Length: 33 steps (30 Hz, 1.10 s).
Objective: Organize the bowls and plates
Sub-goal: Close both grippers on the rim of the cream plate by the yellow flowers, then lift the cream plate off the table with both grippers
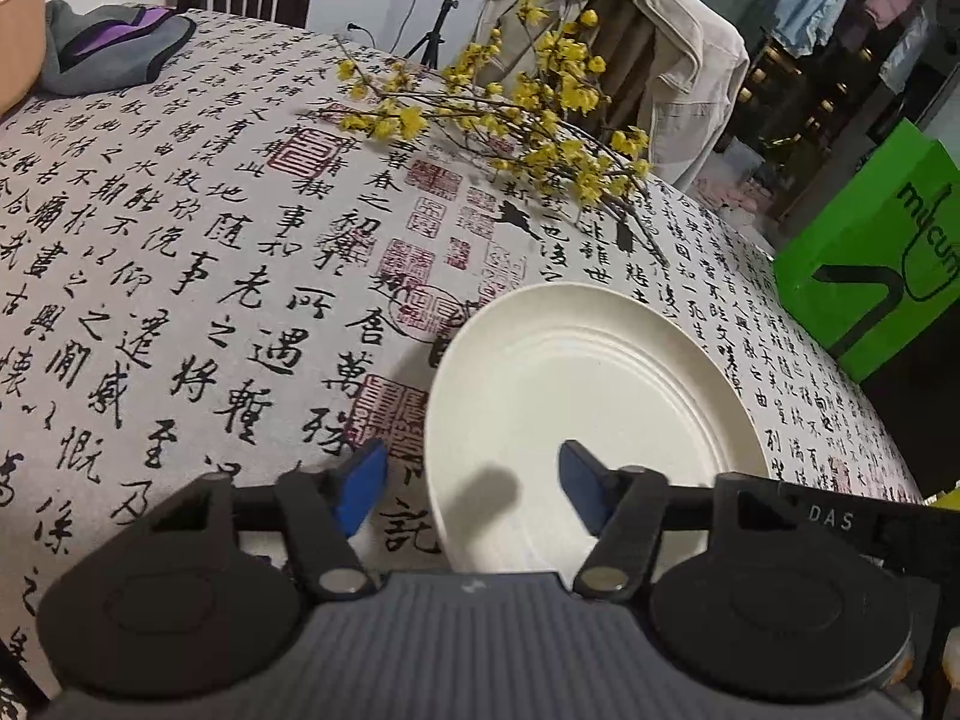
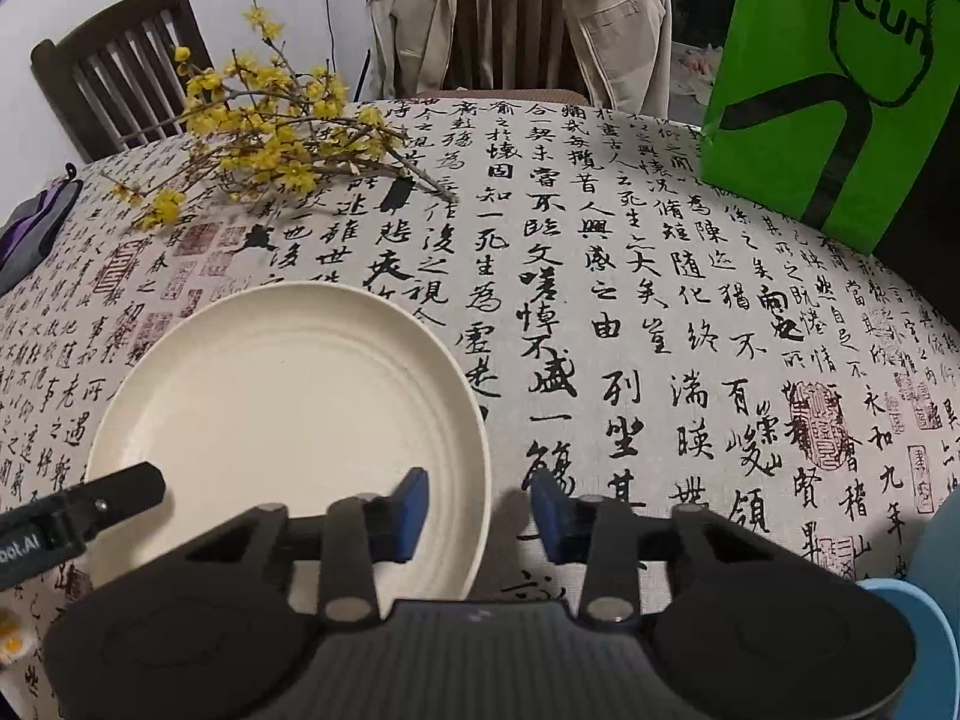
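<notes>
A calligraphy-print cloth covers the desk, and the white plate lies flat on it. The left tongs and right tongs each stand spread astride the plate's rim, pinching nothing. Yellow flower branches lie at the plate's 12 o'clock, a green bag at 2.

green bag reads "mucun".

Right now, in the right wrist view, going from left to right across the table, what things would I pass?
Grey and purple cloth → yellow flowering branch → cream plate → green bag, with a blue rim at the lower right edge.
</notes>
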Tool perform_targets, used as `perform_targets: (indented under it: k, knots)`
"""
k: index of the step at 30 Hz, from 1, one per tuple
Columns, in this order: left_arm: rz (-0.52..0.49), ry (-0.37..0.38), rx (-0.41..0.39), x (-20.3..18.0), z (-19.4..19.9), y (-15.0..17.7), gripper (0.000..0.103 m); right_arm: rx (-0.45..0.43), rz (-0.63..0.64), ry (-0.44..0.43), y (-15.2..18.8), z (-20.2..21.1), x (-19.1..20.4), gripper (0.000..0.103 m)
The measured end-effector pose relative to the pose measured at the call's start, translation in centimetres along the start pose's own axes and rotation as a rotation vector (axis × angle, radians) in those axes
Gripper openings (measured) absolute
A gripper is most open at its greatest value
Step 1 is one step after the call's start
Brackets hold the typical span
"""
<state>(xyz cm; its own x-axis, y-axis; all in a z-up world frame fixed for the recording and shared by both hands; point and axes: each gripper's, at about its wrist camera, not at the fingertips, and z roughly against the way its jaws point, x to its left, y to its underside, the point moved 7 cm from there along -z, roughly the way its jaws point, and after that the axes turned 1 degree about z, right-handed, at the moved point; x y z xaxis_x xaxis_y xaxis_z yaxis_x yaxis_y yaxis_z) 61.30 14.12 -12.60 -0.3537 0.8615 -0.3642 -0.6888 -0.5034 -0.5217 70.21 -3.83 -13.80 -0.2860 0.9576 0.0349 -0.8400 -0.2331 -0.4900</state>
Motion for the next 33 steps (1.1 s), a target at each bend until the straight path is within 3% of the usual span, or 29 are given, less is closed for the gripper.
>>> perform_targets:
  k: [2,7,12,33]
  knots:
    - [-0.007,0.009,0.0,-0.2,-0.1,0.1,0.057,0.001,0.001,-0.007,0.1,-0.1,0.0,0.029]
    - [-0.01,0.015,0.0,-0.2,-0.2,0.1,0.042,0.0,0.003,-0.018,0.3,-0.5,0.1,0.028]
    - [-0.066,-0.029,-0.046,-0.2,-0.6,-0.1,0.027,-0.011,0.027,-0.016,0.4,-0.4,0.5,0.021]
    - [0.021,0.017,-0.022,1.0,-0.5,-0.7,0.026,-0.063,0.08,0.058,0.7,-0.1,1.7,0.02]
